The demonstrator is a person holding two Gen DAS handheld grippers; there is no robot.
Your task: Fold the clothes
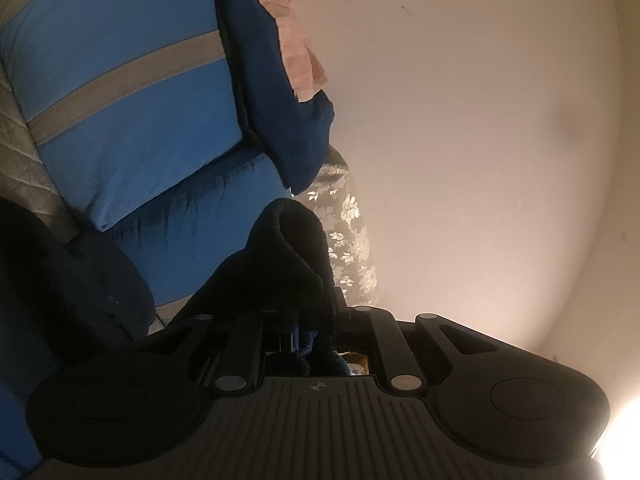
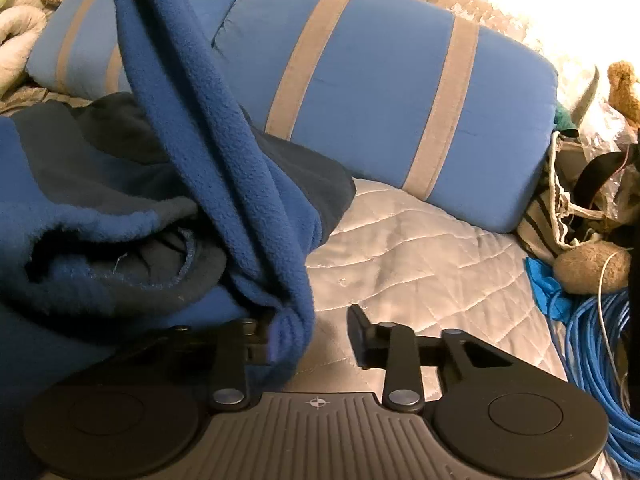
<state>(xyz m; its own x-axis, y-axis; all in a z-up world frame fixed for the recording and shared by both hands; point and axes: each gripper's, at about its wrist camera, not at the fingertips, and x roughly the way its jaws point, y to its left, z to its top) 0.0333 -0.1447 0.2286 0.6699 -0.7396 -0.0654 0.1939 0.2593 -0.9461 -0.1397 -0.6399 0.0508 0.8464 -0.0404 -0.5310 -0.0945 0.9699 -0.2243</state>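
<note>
A blue fleece garment (image 2: pixel 224 168) with dark navy panels (image 2: pixel 120 140) lies bunched on a quilted bed (image 2: pixel 420 256). One strip of it rises taut to the upper left of the right wrist view. My right gripper (image 2: pixel 312 336) is open; the fleece hangs over its left finger, and the right finger (image 2: pixel 360 332) is bare. My left gripper (image 1: pixel 308 316) is raised and tilted toward the wall, shut on a dark fold of the garment (image 1: pixel 288 256) that bulges out between the fingers.
A blue pillow with grey stripes (image 2: pixel 380 92) lies across the bed behind the garment, also in the left wrist view (image 1: pixel 120 100). A pink cloth (image 1: pixel 296 40) and a navy cloth (image 1: pixel 288 120) sit by the wall. Coiled blue cable (image 2: pixel 592 360), a tote bag (image 2: pixel 560 208) and stuffed toys crowd the right edge.
</note>
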